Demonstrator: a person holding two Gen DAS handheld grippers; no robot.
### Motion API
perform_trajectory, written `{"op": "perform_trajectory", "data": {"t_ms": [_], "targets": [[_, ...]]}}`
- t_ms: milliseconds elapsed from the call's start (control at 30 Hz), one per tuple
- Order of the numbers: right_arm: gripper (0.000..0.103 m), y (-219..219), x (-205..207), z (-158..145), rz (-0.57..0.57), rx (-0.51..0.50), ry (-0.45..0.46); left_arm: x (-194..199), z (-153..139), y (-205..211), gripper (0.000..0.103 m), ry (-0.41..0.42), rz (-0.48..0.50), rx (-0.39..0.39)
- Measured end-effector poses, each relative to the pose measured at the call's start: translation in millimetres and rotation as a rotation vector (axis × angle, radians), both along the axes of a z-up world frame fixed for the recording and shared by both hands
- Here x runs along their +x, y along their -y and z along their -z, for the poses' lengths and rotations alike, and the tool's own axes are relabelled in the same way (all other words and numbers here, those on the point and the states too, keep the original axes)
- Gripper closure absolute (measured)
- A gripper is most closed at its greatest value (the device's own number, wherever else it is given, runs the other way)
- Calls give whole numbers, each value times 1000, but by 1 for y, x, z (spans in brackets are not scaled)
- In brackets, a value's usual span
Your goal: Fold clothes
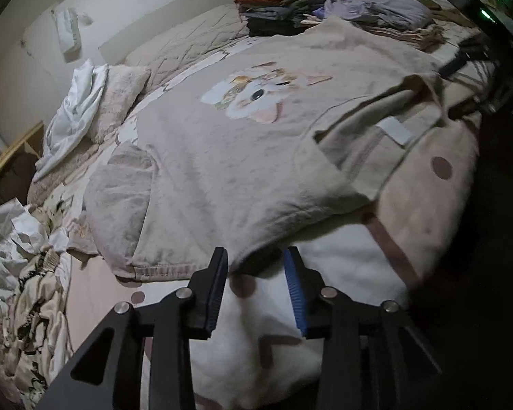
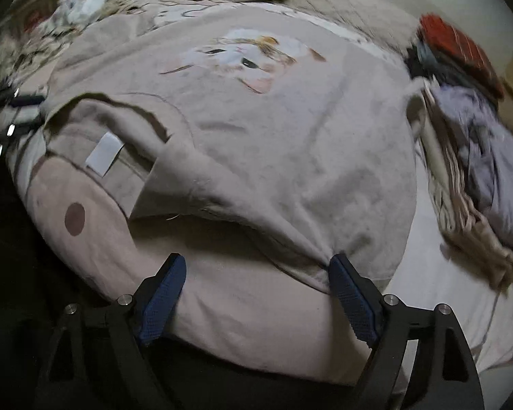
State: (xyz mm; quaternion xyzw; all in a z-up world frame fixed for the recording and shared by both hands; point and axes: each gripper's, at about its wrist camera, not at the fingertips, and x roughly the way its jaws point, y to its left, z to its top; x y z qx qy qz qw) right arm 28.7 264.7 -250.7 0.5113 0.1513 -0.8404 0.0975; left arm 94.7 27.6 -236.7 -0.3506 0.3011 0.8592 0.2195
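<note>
A beige T-shirt point(image 1: 239, 157) point(image 2: 273, 157) with a cat print point(image 1: 256, 97) lies spread face up on the bed. Its collar, with a white label point(image 1: 395, 130) point(image 2: 102, 153), lies toward the bed's dark edge. My left gripper point(image 1: 256, 256) hovers at the shirt's near hem with its jaws a little apart. The hem's edge reaches between the tips, but the pads do not press on it. My right gripper point(image 2: 256, 259) stands wide open at the opposite edge. The cloth brushes its right finger point(image 2: 345, 283), and nothing is gripped.
A stack of folded clothes point(image 1: 280, 3) point(image 2: 461, 54) with a lilac garment point(image 1: 376, 8) sits beyond the shirt. Crumpled laundry point(image 1: 34, 273) and a pillow point(image 1: 119, 102) lie to the left. The pink dotted bedcover point(image 1: 441, 167) ends at a dark drop-off.
</note>
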Motion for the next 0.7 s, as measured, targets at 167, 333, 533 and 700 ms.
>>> {"op": "perform_trajectory", "data": {"t_ms": [167, 333, 533, 700], "targets": [[18, 32, 21, -23, -136, 127, -180, 18, 7, -18, 69, -93, 105, -97], [39, 69, 45, 6, -408, 451, -324, 18, 20, -34, 69, -137, 186, -149], [52, 85, 60, 25, -623, 613, -448, 15, 13, -49, 69, -172, 247, -140], [87, 93, 59, 19, -714, 559, -424, 8, 8, -59, 80, -111, 268, -91]]}}
